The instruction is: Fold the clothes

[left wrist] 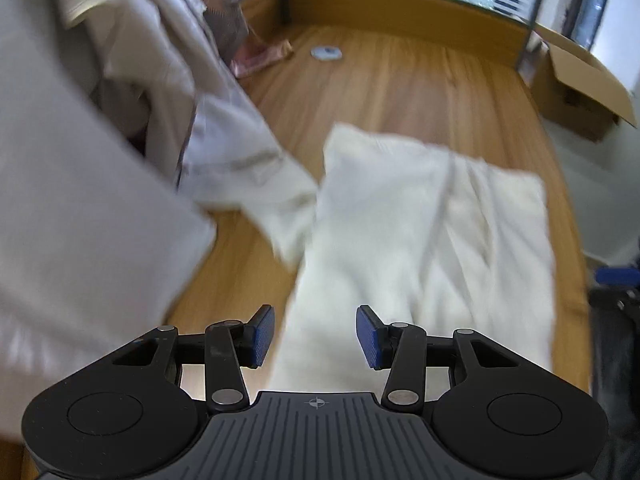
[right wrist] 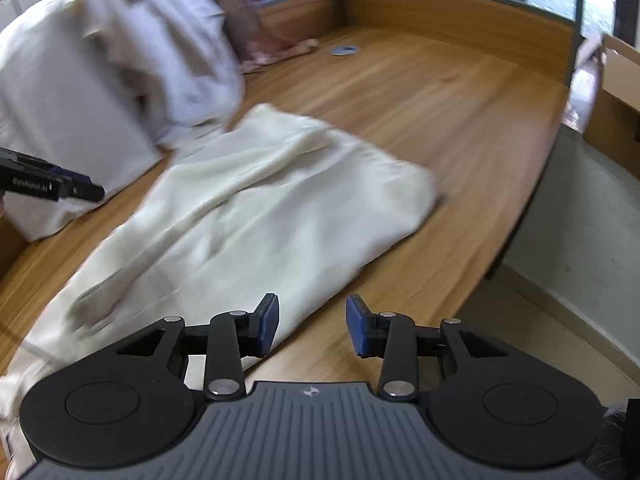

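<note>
Both grippers, left gripper (left wrist: 315,336) and right gripper (right wrist: 312,326), gape empty above the cream garment (right wrist: 256,216).

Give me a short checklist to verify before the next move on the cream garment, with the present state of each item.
1. Left gripper empty, jaws apart: ok.
2. Right gripper empty, jaws apart: ok.
3. Cream garment lies flat on the wooden table: not ok, wrinkled.
4. Garment clear of the clothes pile: not ok, they appear to touch.
5. Garment fully on the table: cannot tell, the near end is hidden.
</note>
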`<state>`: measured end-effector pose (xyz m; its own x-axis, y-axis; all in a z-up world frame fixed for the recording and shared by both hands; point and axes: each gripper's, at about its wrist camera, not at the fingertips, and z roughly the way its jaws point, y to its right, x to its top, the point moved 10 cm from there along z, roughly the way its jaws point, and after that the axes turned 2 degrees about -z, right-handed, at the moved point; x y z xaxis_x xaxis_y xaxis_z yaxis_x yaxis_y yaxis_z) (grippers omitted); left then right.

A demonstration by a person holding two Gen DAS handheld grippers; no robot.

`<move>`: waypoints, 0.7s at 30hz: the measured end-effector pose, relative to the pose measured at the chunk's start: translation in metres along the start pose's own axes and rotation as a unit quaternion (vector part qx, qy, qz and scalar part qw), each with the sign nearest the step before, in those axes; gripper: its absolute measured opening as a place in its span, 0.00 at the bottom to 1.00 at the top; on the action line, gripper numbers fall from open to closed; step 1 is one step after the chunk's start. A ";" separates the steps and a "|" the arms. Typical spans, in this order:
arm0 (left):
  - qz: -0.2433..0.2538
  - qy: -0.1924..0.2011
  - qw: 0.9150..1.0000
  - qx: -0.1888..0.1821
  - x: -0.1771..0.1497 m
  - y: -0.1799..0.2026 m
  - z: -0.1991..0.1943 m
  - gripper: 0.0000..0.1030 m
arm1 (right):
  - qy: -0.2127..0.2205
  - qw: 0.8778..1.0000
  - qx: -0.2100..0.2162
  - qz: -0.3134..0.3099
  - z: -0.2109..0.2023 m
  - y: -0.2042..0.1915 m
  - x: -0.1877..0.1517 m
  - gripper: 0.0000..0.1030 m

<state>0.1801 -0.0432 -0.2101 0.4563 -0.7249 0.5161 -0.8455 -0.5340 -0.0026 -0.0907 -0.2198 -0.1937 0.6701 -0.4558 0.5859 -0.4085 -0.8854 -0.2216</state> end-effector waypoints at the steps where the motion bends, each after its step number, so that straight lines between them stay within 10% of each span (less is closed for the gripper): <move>1: -0.007 0.004 1.000 -0.004 0.013 0.001 0.012 0.46 | -0.002 1.000 -0.007 0.006 0.007 0.014 0.006 0.41; 17: 0.025 -0.027 0.998 -0.043 0.120 0.022 0.149 0.46 | -0.020 0.998 -0.021 0.049 0.090 0.107 0.074 0.47; 21: 0.022 -0.031 0.998 -0.058 0.128 0.022 0.160 0.41 | -0.021 0.999 -0.014 0.032 0.095 0.105 0.080 0.32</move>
<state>0.2639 -0.2172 -0.2814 0.4308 -0.7743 0.4636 -0.8900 -0.4495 0.0764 -0.0209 -0.3584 -0.2445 0.6674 -0.5151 0.5378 -0.4682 -0.8519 -0.2349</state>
